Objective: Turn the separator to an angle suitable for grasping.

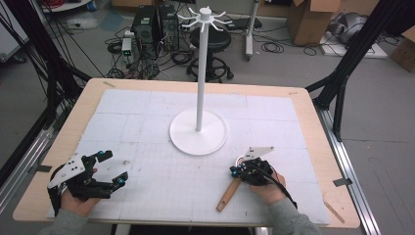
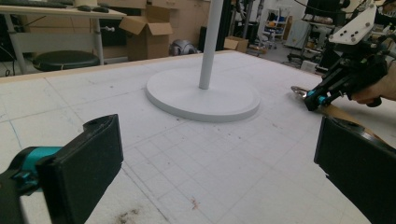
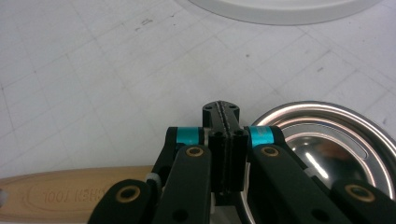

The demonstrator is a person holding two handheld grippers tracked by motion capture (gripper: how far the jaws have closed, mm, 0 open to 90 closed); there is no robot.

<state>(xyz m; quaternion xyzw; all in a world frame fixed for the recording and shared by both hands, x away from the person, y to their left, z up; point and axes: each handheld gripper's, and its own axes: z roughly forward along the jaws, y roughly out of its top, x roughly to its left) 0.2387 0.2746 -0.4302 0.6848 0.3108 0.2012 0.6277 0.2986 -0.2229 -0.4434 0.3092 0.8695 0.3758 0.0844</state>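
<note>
A utensil with a wooden handle (image 1: 227, 196) and a round steel bowl (image 3: 327, 140) lies on the white mat at the front right. My right gripper (image 1: 236, 171) is low over the spot where handle and bowl join, and its jaws are shut tight against each other (image 3: 222, 112). Whether they pinch the thin stem underneath is hidden. My left gripper (image 1: 111, 168) hovers at the front left, open, with nothing between its pads (image 2: 93, 154). A white hook stand rises from a round base (image 1: 198, 134) at the mat's middle.
The stand's pole (image 1: 199, 73) ends in a ring of hooks (image 1: 204, 17) high above the table. The wooden table edge (image 1: 323, 152) frames the mat. Beyond the table are a stool, cables, computer cases and cardboard boxes on the floor.
</note>
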